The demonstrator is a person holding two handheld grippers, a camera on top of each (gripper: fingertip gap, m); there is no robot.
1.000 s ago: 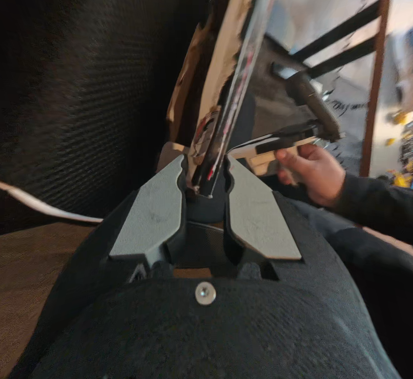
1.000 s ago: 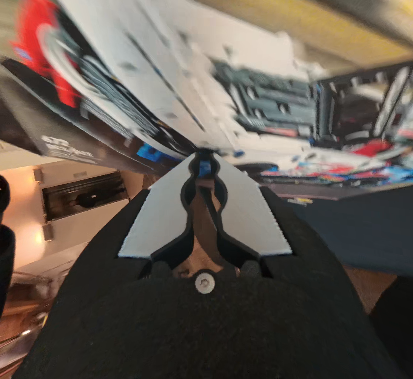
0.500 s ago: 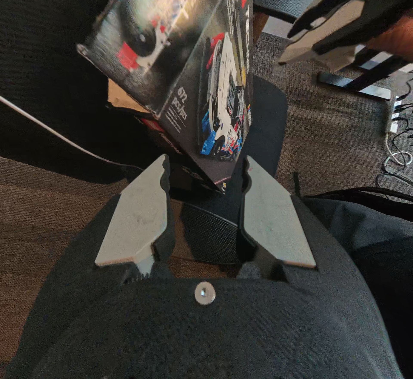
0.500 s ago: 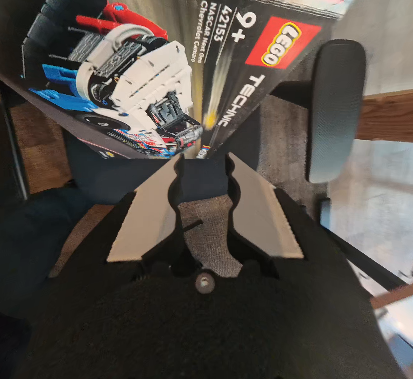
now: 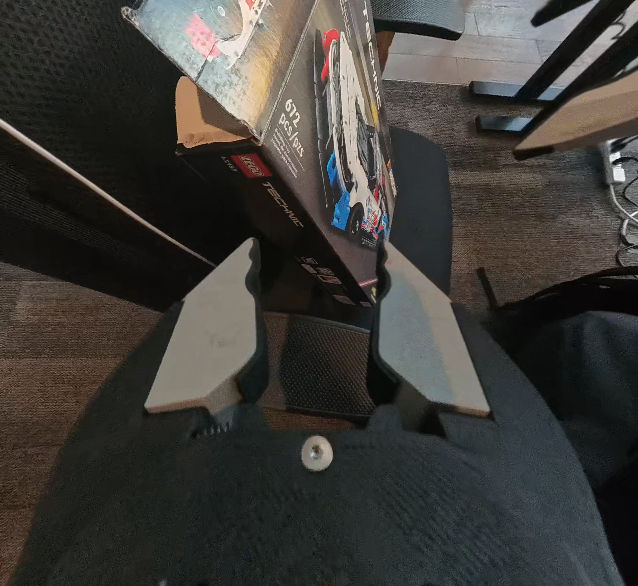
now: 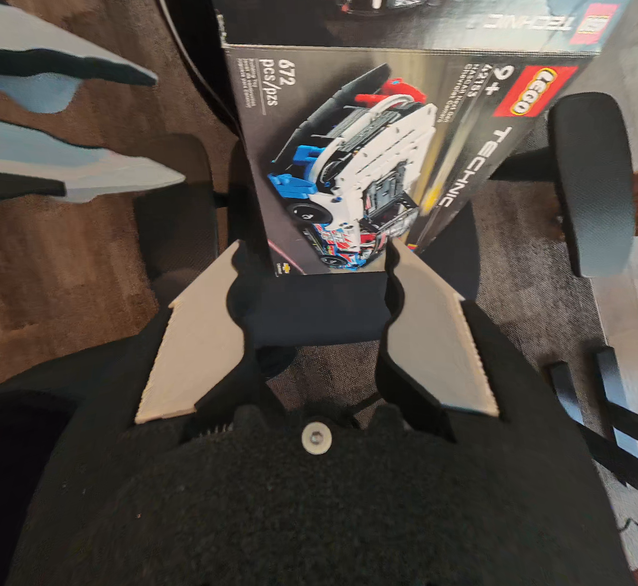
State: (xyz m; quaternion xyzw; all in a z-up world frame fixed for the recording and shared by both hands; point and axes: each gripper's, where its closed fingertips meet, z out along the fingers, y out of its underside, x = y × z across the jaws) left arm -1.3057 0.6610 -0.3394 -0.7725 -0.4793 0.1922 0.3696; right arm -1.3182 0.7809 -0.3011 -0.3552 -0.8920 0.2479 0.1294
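Leaning on one corner against the dark mesh back of an office chair (image 5: 424, 210), the toy-brick box (image 5: 331, 155) printed with a white and blue race car stands tilted on the seat, propped by the chair alone, its torn cardboard flap (image 5: 196, 120) hanging open at the far left; nothing grips it. Just near of its lower corner hovers the left gripper (image 5: 316, 260), jaws spread wide and empty; the right gripper (image 6: 312, 258) is likewise agape and holds nothing, its tips flanking the box's near edge; a black armrest (image 6: 593, 182) lies to the right over grey carpet (image 5: 518, 224).
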